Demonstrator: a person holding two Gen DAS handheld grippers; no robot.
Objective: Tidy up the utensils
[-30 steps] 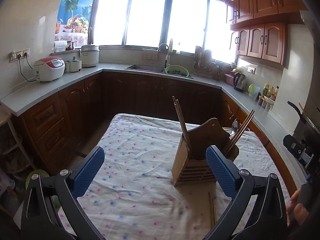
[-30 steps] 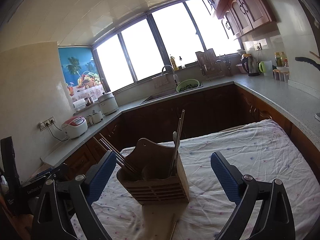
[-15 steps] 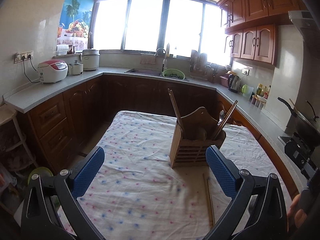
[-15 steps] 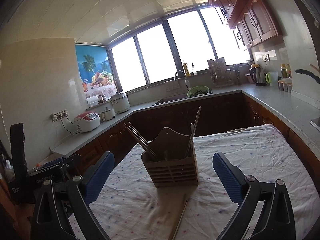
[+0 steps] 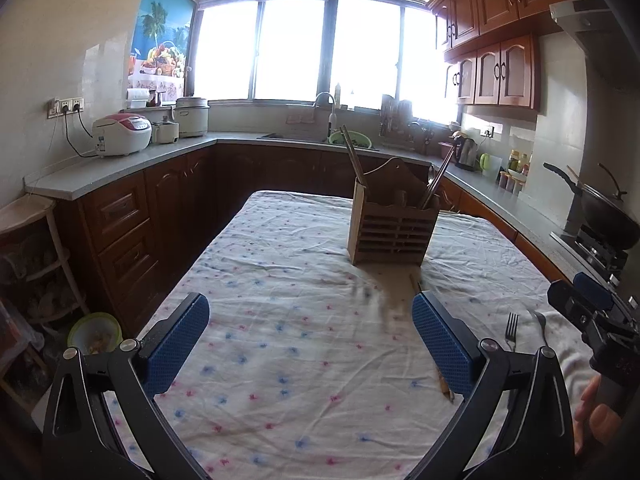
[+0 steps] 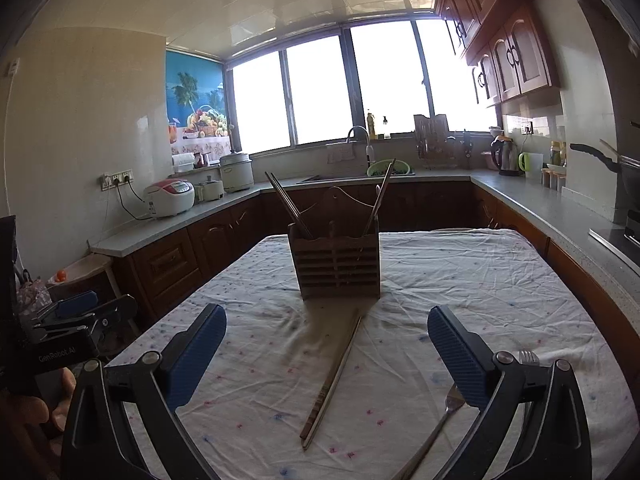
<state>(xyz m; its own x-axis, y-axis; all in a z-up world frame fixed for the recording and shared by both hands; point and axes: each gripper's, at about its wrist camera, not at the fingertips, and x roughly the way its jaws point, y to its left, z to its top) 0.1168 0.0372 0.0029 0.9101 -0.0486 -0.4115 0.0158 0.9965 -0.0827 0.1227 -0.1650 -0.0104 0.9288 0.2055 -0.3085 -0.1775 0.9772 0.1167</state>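
Right wrist view: right gripper (image 6: 326, 350) over the near tabletop (image 6: 480, 280), jaws spread wide, nothing between them.
Left wrist view: left gripper (image 5: 310, 334) same, jaws released, gripping nothing.
Loose chopsticks: pair (image 6: 333, 378) flat on the cloth, long axis running from the near edge up toward the holder, far tips just short of its base; lies between the right jaws' line of sight.
Holder: wooden utensil holder (image 6: 336, 258) upright mid-tabletop, slatted front facing the cameras.
In holder: chopsticks (image 6: 289, 210) leaning left, another set (image 6: 382, 196) leaning right.
Forks: one fork (image 5: 511, 330) flat near the right edge, tines pointing away toward the holder; a second utensil (image 5: 540, 322) just beside it, type unclear.
Obstructions: right finger (image 6: 460, 356) overlaps a fork handle (image 6: 434, 428).
Around: rice cooker (image 5: 122, 134), sink faucet (image 5: 330, 106), wok (image 5: 608, 212) on the stove.
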